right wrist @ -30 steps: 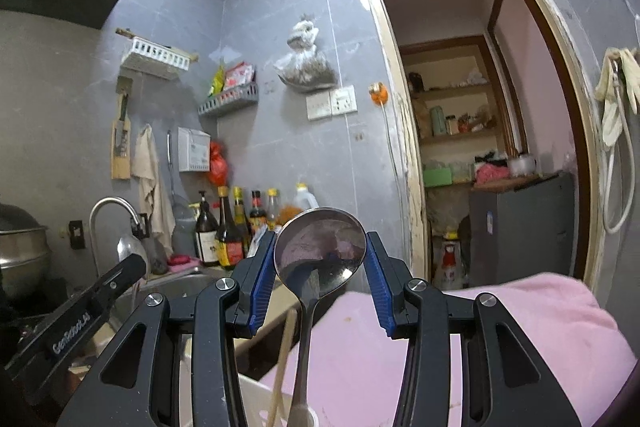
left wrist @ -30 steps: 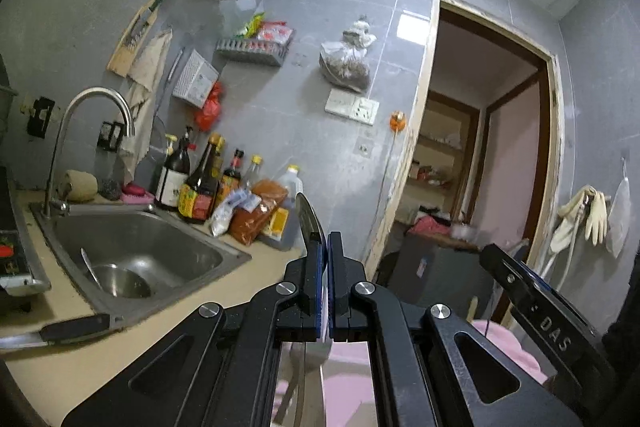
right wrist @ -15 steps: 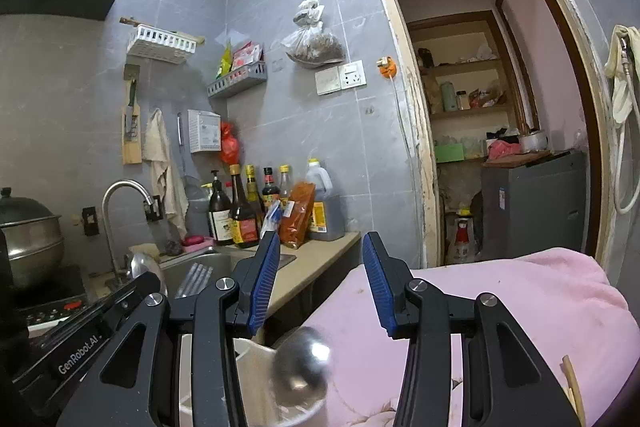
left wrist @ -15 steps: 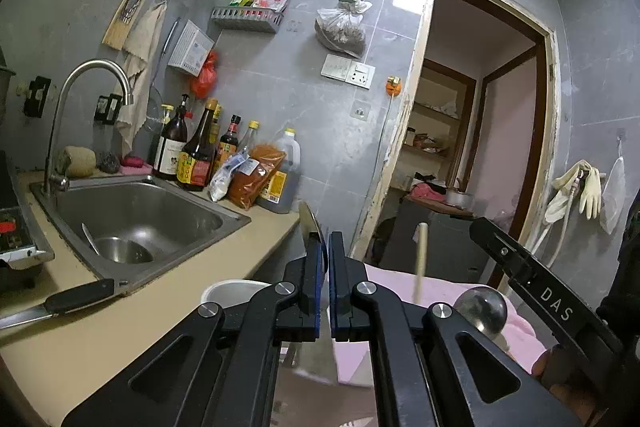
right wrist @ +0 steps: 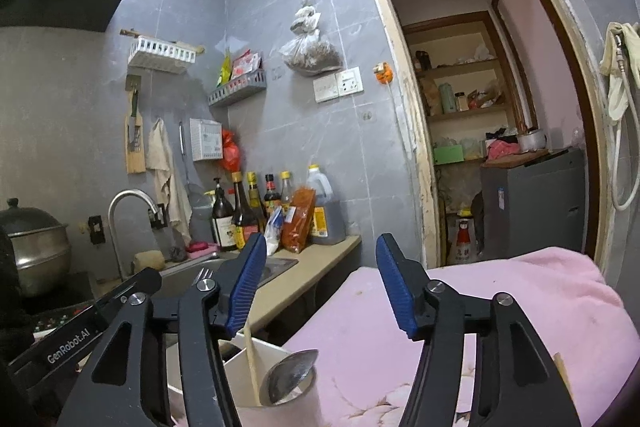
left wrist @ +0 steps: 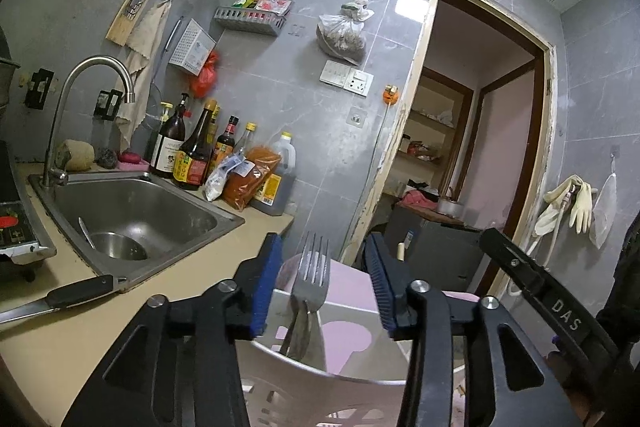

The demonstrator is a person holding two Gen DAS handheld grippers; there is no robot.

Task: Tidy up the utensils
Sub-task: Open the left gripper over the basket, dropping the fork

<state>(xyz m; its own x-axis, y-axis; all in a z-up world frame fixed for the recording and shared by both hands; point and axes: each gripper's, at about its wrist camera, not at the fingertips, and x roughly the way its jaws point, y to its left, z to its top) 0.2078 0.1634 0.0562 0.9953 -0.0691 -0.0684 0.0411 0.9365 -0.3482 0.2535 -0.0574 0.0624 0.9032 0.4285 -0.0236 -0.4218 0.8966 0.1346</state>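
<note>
A steel fork (left wrist: pixel 314 271) stands tines-up in a white utensil holder (left wrist: pixel 352 311). My left gripper (left wrist: pixel 320 247) straddles the fork; its jaws are opening and the blue pads (left wrist: pixel 266 279) stand clear of it on both sides. In the right wrist view the same holder (right wrist: pixel 276 345) contains a steel spoon (right wrist: pixel 288 377), bowl up, and a pale chopstick (right wrist: pixel 252 359). My right gripper (right wrist: pixel 322 243) hangs above the holder; its jaws are opening with nothing between them. The fork's tines (right wrist: pixel 203 273) peek out behind its left finger.
A steel sink (left wrist: pixel 132 215) with a tap lies to the left, and a black-handled knife (left wrist: pixel 60 299) rests on the beige counter. Sauce bottles (left wrist: pixel 192 151) line the wall. A pink cloth (right wrist: pixel 500 307) covers the surface under the holder. An open doorway (left wrist: pixel 472 155) is to the right.
The left jaws have opened off the fork, which now stands free in the holder. The right jaws released the spoon, which dropped into the holder, and have spread wider.
</note>
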